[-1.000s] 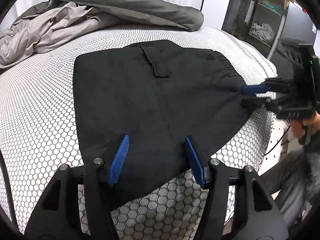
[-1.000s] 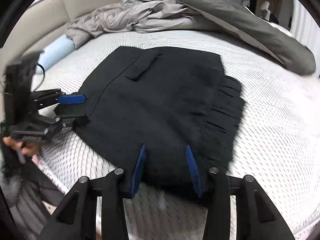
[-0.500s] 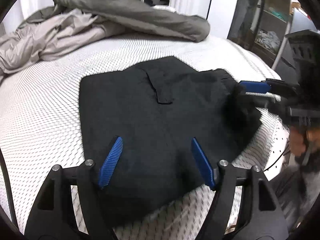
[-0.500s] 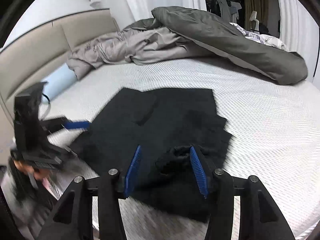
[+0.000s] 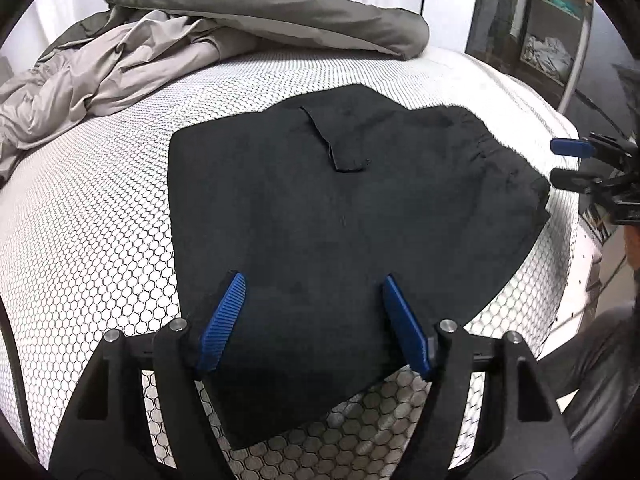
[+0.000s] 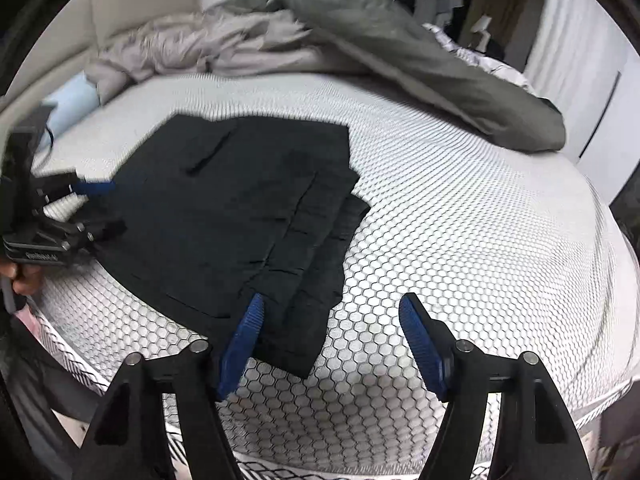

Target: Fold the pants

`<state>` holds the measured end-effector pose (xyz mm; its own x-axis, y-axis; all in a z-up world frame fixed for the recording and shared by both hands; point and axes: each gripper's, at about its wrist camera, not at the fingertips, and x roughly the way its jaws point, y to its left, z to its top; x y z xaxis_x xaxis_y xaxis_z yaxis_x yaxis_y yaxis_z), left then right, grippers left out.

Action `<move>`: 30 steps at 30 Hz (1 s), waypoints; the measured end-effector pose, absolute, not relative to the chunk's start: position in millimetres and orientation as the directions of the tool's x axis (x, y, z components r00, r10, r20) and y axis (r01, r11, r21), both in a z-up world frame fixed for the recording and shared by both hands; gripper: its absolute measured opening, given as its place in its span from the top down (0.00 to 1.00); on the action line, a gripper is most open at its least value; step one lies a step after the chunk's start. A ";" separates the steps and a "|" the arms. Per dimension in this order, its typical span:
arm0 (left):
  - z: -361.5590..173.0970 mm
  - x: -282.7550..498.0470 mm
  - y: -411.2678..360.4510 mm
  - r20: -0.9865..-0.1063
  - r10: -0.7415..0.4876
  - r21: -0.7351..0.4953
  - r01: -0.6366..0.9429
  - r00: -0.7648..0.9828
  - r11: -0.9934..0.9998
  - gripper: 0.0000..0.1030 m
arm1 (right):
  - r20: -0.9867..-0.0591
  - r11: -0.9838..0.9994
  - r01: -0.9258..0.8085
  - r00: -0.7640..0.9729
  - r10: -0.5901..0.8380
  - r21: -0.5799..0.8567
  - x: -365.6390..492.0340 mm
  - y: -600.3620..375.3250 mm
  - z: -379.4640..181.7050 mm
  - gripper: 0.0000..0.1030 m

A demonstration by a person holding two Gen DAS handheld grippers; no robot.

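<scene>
both tongs have let go since the earlier frame, and the pants (image 5: 340, 220) now lie flat, folded, on the bed (image 6: 460, 220). left tongs (image 5: 312, 320) hang wide just over the near hem, pads clear of the cloth. right tongs (image 6: 330, 334) are opening at the waistband corner, nothing pinched between them. bare honeycomb mattress stretches free beyond the right tongs. a rumpled grey duvet (image 5: 240, 12) is heaped well past the pants.
</scene>
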<state>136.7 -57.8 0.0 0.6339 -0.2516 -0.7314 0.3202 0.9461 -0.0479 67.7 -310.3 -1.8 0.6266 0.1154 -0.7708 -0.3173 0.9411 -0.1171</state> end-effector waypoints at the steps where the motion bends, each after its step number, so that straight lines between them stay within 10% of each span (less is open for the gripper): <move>1: 4.3 135.7 -58.5 -0.720 -0.257 -0.056 0.315 0.645 0.947 0.33 | -0.737 0.940 -0.331 0.654 0.169 -0.078 63.2 -310.4 8.3 0.30; 8: 5.3 153.4 -91.9 -0.706 -0.299 -0.028 0.397 0.642 0.918 0.33 | -0.704 0.891 -0.452 0.616 0.353 0.052 90.4 -246.3 4.2 0.36; 16: -9.7 142.8 -63.3 -0.746 -0.324 -0.025 0.461 0.582 0.887 0.31 | -0.786 0.877 -0.467 0.582 0.208 -0.113 108.8 -244.3 -45.9 0.50; 30: 13.5 177.0 -60.2 -0.693 -0.279 -0.052 0.339 0.665 0.939 0.31 | -0.705 0.916 -0.401 0.647 0.290 0.009 102.4 -248.7 0.8 0.43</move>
<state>177.0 -60.2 13.5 0.6649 -0.2786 -0.6930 0.3390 0.9393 -0.0524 102.4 -248.7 0.8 0.6468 0.2899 -0.7054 -0.4009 0.9161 0.0088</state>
